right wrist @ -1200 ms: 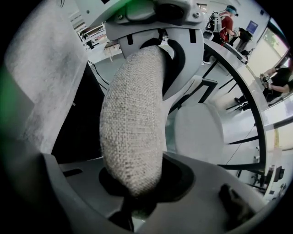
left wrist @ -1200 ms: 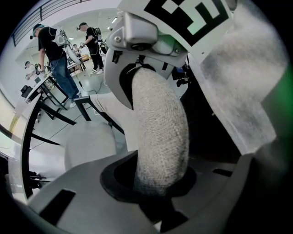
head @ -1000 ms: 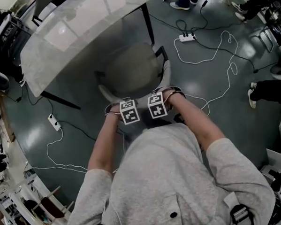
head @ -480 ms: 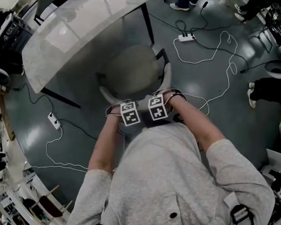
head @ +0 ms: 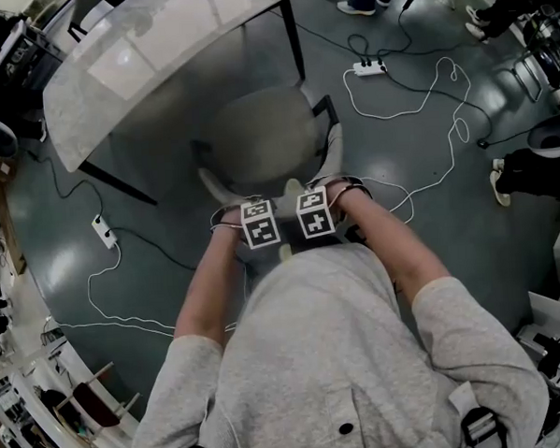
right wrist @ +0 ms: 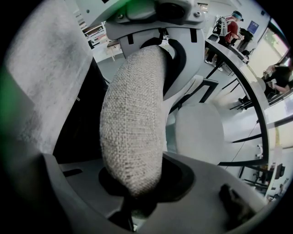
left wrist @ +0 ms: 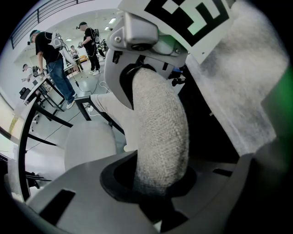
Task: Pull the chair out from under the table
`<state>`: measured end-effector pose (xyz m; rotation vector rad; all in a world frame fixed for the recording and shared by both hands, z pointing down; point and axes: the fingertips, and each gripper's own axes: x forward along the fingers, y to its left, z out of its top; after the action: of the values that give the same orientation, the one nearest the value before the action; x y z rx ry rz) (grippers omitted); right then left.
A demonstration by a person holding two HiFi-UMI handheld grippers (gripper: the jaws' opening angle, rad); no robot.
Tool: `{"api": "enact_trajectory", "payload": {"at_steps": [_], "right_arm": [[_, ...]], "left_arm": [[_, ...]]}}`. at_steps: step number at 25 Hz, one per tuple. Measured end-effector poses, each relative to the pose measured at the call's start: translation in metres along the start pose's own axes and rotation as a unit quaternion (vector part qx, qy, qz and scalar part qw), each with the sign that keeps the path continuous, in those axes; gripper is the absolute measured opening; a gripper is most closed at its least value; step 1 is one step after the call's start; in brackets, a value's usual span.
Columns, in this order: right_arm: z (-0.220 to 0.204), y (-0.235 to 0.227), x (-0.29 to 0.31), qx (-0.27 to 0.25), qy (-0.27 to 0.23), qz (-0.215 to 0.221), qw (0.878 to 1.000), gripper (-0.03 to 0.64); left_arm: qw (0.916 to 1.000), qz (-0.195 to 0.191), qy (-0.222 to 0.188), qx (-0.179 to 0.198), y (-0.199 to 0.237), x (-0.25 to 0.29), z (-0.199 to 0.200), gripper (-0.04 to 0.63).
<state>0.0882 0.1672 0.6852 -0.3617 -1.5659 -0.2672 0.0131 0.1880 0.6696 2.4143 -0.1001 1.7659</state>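
- The chair (head: 262, 140) sits in the upper middle of the head view. Its round, pale fabric seat lies just below and right of the tabletop's edge, and looks clear of it.
- Its backrest (head: 292, 186) is a padded, woven beige roll that curves along the seat's lower side, toward the bottom of the frame.
- We see the left gripper (head: 258, 222) clamped on that roll. In the left gripper view the fabric (left wrist: 160, 137) fills the notch between the jaws.
- The right gripper (head: 313, 212) is just beside it, to its right, and is clenched on the same roll. In the right gripper view the padding (right wrist: 132, 132) runs down into its jaws.
- Both marker cubes sit side by side at frame centre, nearly touching, with a forearm behind each.
- The table (head: 158, 47) has a pale, glossy top on dark legs and takes up the upper left.
- The person's grey sweater (head: 334, 356) fills the lower middle.
- On the grey floor (head: 431, 248), a white power strip (head: 370, 69) lies at upper right, with a white cable (head: 424, 108) looping down from it.
- A second strip (head: 100, 232) lies at the left.
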Motion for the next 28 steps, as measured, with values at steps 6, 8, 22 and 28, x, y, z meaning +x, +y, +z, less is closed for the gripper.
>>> {"api": "enact_trajectory", "payload": {"at_steps": [6, 8, 22, 28], "right_arm": [[0.004, 0.025, 0.002, 0.007, -0.002, -0.003, 1.0, 0.095], [0.005, 0.034, 0.002, 0.009, -0.001, -0.002, 1.0, 0.095], [0.009, 0.054, 0.0, 0.029, -0.022, -0.043, 0.998, 0.115], [0.004, 0.058, -0.022, 0.033, -0.04, -0.063, 0.997, 0.12]], "left_arm": [[1.0, -0.002, 0.001, 0.006, -0.025, 0.003, 0.002, 0.094], [1.0, -0.004, 0.002, 0.008, -0.034, 0.004, 0.002, 0.094], [0.9983, 0.042, -0.032, -0.024, -0.052, 0.0, 0.003, 0.148], [0.9937, 0.066, -0.071, -0.056, -0.054, -0.023, -0.009, 0.164]]}}
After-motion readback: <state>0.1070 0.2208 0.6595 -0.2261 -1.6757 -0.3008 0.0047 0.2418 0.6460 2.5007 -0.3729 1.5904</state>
